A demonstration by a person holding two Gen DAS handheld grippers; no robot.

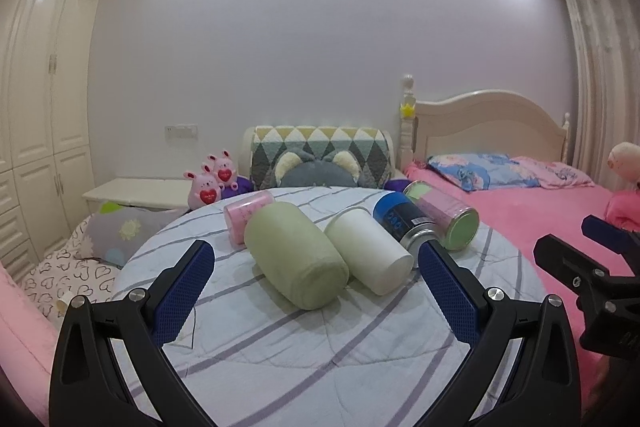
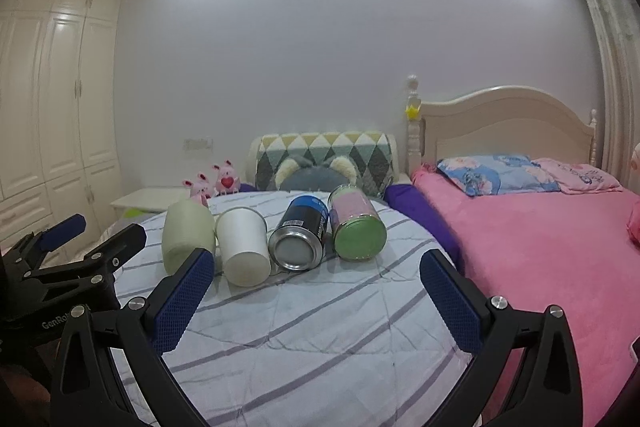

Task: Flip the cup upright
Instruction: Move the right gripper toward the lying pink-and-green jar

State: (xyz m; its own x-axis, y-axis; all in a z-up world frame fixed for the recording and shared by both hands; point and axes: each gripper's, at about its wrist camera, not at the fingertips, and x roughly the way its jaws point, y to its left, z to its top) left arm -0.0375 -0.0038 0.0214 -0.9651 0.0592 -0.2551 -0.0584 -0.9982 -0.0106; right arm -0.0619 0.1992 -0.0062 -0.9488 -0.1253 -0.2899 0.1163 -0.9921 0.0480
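Now | cup point(image 1: 368, 250) on its side, base toward cameras | left gripper point(image 1: 316, 263), right gripper point(image 2: 317, 273): fingers spread wide, empty

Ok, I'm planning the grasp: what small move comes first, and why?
Probably ease the left claw forward and slightly right, toward the white cup. The cup lies on its side, wedged between the green roll and the blue can, and both claws are open and empty.

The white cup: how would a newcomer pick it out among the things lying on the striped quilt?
On the grey-striped quilt a row of cylinders lies on its side. The white cup is second from the left, between the pale green towel roll and the blue spray can. It alone is plain white and tapered.
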